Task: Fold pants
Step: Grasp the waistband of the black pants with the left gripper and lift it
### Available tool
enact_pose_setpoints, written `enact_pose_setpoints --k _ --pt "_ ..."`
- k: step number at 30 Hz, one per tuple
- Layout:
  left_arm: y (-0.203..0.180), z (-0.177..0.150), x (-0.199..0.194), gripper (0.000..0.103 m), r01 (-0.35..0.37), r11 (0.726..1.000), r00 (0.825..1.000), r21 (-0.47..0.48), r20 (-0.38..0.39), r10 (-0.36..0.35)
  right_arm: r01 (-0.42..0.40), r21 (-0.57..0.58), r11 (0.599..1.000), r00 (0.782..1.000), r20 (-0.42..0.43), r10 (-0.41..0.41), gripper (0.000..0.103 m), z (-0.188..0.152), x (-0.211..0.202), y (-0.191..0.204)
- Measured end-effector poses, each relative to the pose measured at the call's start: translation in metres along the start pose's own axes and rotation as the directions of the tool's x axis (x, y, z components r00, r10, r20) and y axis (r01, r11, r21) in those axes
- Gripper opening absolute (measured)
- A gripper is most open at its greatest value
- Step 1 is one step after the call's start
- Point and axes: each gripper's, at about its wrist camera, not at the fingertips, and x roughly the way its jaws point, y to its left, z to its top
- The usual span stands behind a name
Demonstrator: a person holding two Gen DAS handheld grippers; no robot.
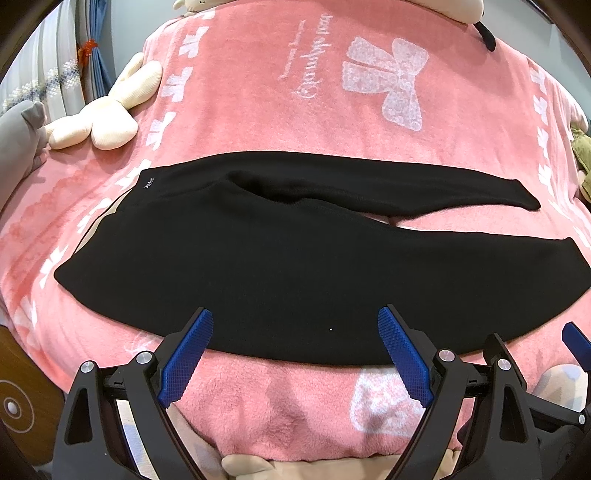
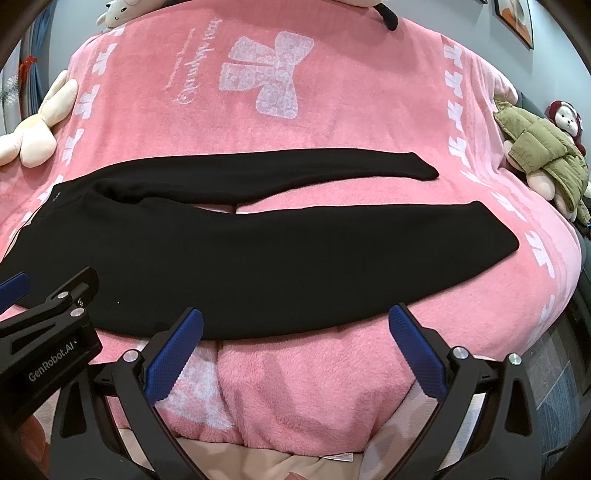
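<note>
Black pants (image 1: 280,266) lie flat across a pink blanket (image 1: 280,110), waistband at the left, both legs running right with a narrow gap between them. They also show in the right wrist view (image 2: 258,258). My left gripper (image 1: 295,317) is open, its blue fingertips just above the near edge of the near leg, holding nothing. My right gripper (image 2: 295,317) is open and empty over the same near edge, further right. The left gripper's body (image 2: 48,325) shows at the left of the right wrist view.
A cream plush toy (image 1: 107,110) lies at the blanket's left edge. An olive puffer jacket (image 2: 543,144) and a plush doll (image 2: 565,118) sit at the right edge. More plush toys (image 2: 118,11) rest at the far end. Curtains (image 1: 55,66) hang at far left.
</note>
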Motion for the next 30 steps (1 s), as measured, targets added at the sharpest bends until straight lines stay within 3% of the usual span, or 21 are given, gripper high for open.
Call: enact_pose_setpoints --k 11,16,18,20,24,28,30 --pt "0.006 0.006 0.015 0.089 -0.009 1.0 1.0 -0.018 -0.017 0.009 -0.005 0.003 1.0 0.999 -0.034 0.005 0.098 0.006 0.02 -0.009" --pt "0.04 0.026 0.032 0.089 0.092 0.989 0.994 -0.114 -0.039 -0.097 -0.024 -0.032 0.999 0.999 -0.029 0.023 0.098 0.028 0.042 -0.032" --pt "0.071 0.046 0.048 0.089 0.153 0.968 0.985 -0.2 -0.053 -0.167 -0.045 -0.033 0.998 0.999 -0.022 0.045 0.098 0.045 0.056 -0.05" --pt "0.099 0.065 0.064 0.089 0.171 0.95 0.98 -0.26 -0.053 -0.191 -0.056 -0.013 0.998 0.998 -0.015 0.055 0.098 0.07 0.075 -0.078" --pt "0.171 0.119 0.105 0.089 0.109 0.938 0.991 -0.33 -0.036 -0.128 -0.077 0.075 0.994 0.997 -0.018 0.079 0.098 0.119 0.12 -0.14" --pt "0.241 0.172 0.164 0.089 -0.038 0.936 0.996 -0.35 -0.085 0.009 -0.04 0.097 0.995 0.999 -0.02 0.042 0.098 0.169 0.174 -0.195" --pt "0.27 0.19 0.193 0.089 -0.068 0.928 0.993 -0.368 -0.118 0.026 -0.007 0.111 0.994 1.0 -0.015 0.009 0.098 0.192 0.203 -0.222"
